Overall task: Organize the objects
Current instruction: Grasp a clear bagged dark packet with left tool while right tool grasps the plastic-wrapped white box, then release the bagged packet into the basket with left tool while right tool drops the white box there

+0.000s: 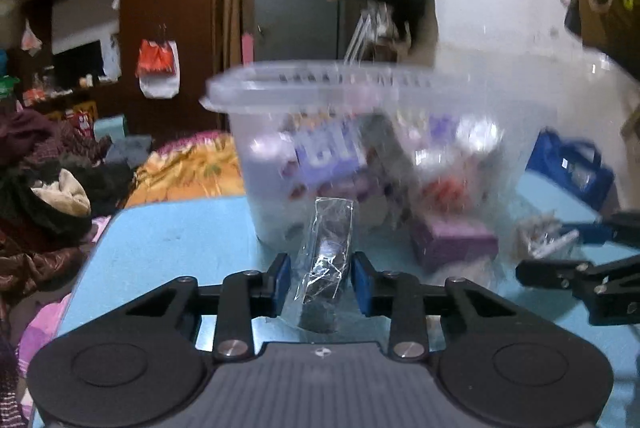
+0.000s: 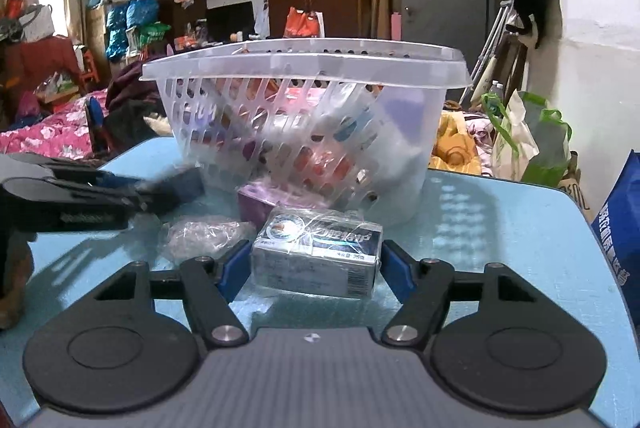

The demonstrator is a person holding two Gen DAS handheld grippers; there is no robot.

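Note:
A clear plastic basket [image 2: 304, 68] holding several packets stands on the blue table [image 2: 500, 228]; it also shows blurred in the left wrist view [image 1: 380, 96]. My left gripper [image 1: 322, 282] holds a dark item in a clear plastic wrapper [image 1: 326, 260] between its blue pads, just in front of the basket. My right gripper [image 2: 314, 264] sits around a silver-blue wrapped box [image 2: 320, 252] on the table, pads at its sides with small gaps. A purple box [image 2: 256, 202] lies at the basket's foot.
A crumpled clear bag [image 2: 200, 234] lies left of the silver box. The left gripper shows at the left in the right wrist view [image 2: 80, 200]. A blue bag [image 2: 620, 224] stands at the table's right edge. Clothes and bedding lie beyond the table [image 1: 48, 188].

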